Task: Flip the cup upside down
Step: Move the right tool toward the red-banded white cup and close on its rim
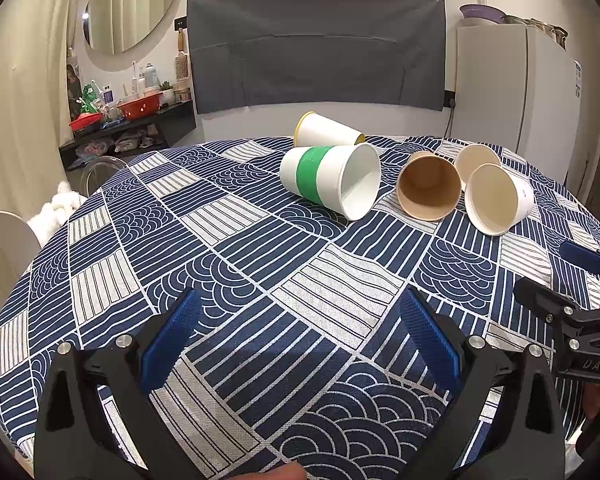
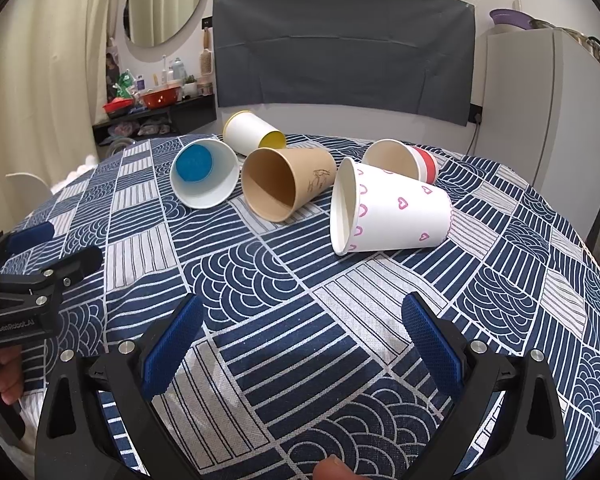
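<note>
Fingers, left gripper: blue pads spread wide, nothing between them, low over the near part of the table.
Fingers, right gripper: likewise parted and empty, over the near table edge.
Table covering: navy and white patterned cloth.
Cups, total: five paper cups, all lying on their sides in a loose cluster toward the far side of the table, well apart from both grippers.
Green-banded cup: white, mouth facing the cameras; blue base inside.
Brown cup: kraft paper, just beside the green-banded cup.
Heart-print cup: white with pink hearts, nearest to the right gripper.
Red-banded cup: behind the heart-print cup.
Yellow-rimmed cup: white, farthest back.
Background: grey cloth cover, round mirror, white fridge.
</note>
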